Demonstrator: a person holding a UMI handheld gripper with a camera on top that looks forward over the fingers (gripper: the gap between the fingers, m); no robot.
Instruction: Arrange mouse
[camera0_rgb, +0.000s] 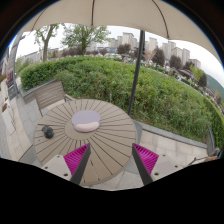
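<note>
Magenta-padded gripper (110, 160) was held above the round slatted table (115, 140), fingers spread wide, nothing between them. Mouse (47, 131), small and dark, lay ahead and well to the left, beside a pale oval pad (85, 121); its long axis could not be told.

A round slatted wooden table (100, 135) is seen on a terrace beneath a large parasol (110, 14), whose pole (135, 72) rises just beyond the table on the right. A pale oval pad (85, 121) lies near the table's centre, with a small dark mouse (47, 131) set apart to its left. The gripper (110, 160) is held above the near edge, its pink pads (76, 157) spread wide with nothing between them. A hedge (120, 85) and distant buildings (165, 50) are visible beyond.
</note>
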